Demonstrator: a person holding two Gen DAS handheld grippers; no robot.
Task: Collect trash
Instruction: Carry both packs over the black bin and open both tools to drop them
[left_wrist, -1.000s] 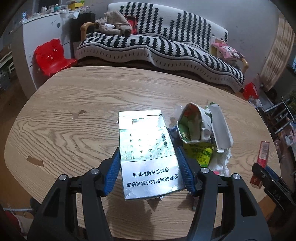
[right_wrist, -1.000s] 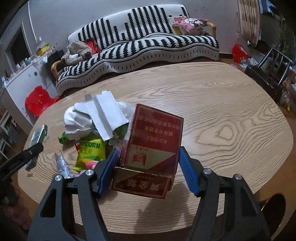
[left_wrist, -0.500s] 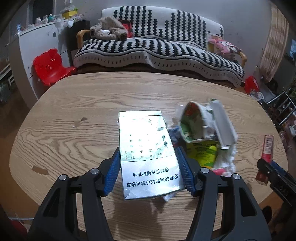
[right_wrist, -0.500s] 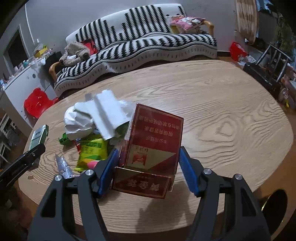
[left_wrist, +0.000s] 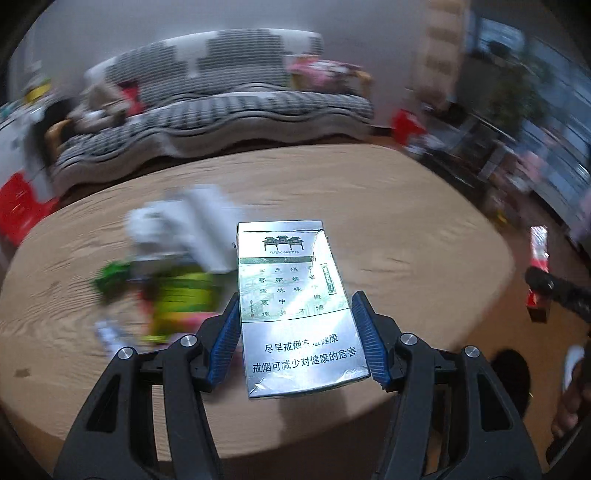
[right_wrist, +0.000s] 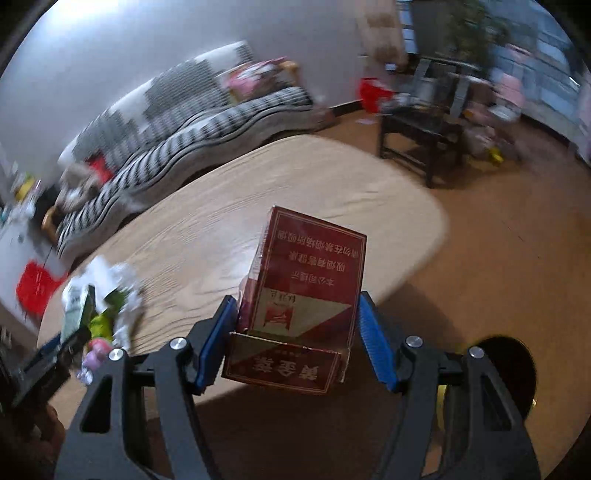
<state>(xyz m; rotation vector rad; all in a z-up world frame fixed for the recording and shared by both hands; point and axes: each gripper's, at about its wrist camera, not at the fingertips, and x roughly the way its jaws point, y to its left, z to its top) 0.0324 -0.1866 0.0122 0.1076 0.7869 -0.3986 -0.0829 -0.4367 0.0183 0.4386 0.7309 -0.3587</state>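
Observation:
My left gripper (left_wrist: 295, 328) is shut on a silver-green cigarette pack (left_wrist: 295, 302) and holds it above the near edge of the round wooden table (left_wrist: 406, 236). My right gripper (right_wrist: 297, 332) is shut on a red cigarette pack (right_wrist: 306, 284) with its lid flap open, held past the table's near right edge. The red pack also shows at the right of the left wrist view (left_wrist: 538, 273). A blurred pile of trash (left_wrist: 177, 258) with white paper and green-yellow snack wrappers lies on the table; it also shows in the right wrist view (right_wrist: 103, 306).
A striped sofa (left_wrist: 221, 110) stands behind the table. A red chair (left_wrist: 18, 210) is at the left. A dark side table (right_wrist: 424, 129) stands on the floor to the right. A dark round opening (right_wrist: 506, 365) shows low at the right on the floor.
Both grippers have swung to the right with their packs; the views are now motion-blurred. The trash pile has shifted to the left in both views. The dark opening has come closer at the lower right.

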